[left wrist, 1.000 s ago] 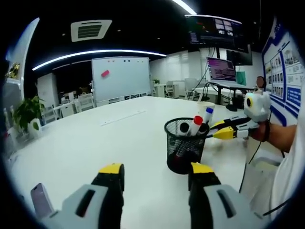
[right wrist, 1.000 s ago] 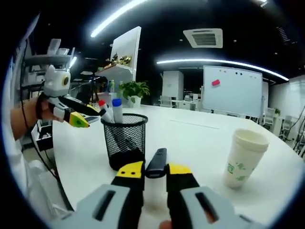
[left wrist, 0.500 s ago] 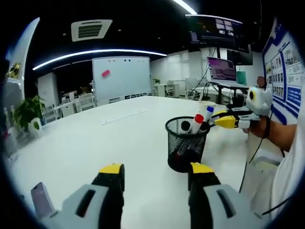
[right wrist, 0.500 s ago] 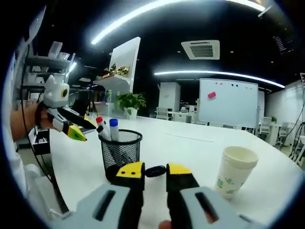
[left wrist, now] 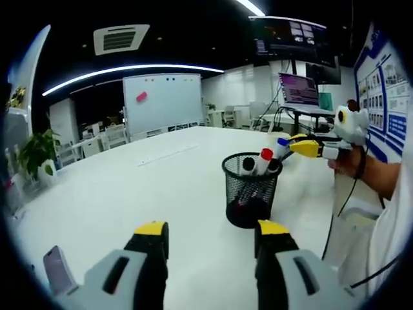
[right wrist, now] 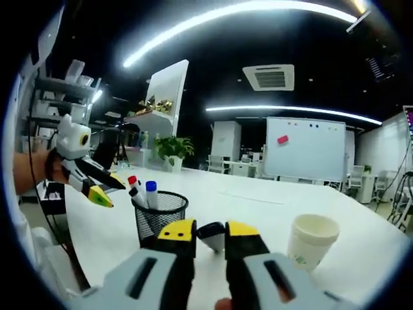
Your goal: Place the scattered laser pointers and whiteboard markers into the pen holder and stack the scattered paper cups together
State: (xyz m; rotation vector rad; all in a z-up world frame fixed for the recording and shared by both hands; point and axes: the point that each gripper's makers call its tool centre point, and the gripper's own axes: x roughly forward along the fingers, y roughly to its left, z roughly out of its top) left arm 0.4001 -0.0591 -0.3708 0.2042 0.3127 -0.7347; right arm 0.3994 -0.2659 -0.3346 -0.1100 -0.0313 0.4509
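2 tools are at work over the white bench point(left wrist: 129, 194). In the left gripper view, the left tool point(left wrist: 210, 236) hangs with its jaws spread wide and nothing between them; off its left jaw a small phone-like object point(left wrist: 57, 270) lies on the bench, and the black mesh pen holder point(left wrist: 250, 190) stands just ahead of its right jaw, with a red-capped marker point(left wrist: 263, 159) and a blue-capped marker point(left wrist: 279, 146) standing in it. Further right in that view, the right tool point(left wrist: 303, 147) hovers level with the holder's rim, just beside it.

In the right gripper view the left tool point(right wrist: 98, 192) shows at the left. The pen holder point(right wrist: 161, 215) sits ahead and slightly left of the right tool point(right wrist: 209, 234), whose jaws are clamped on a dark laser pointer point(right wrist: 211, 232) pointing forward. To the right stands a stack of paper cups point(right wrist: 310, 240), near that tool.

I judge the step in hand to be dropping the pointer into the holder. The risks: the pointer lies roughly level, so released without tipping it nose-down it may bridge the rim and roll onto the bench; a low approach could knock the 2 leaning markers or nudge the light holder over; a wide swing right could topple the cups.
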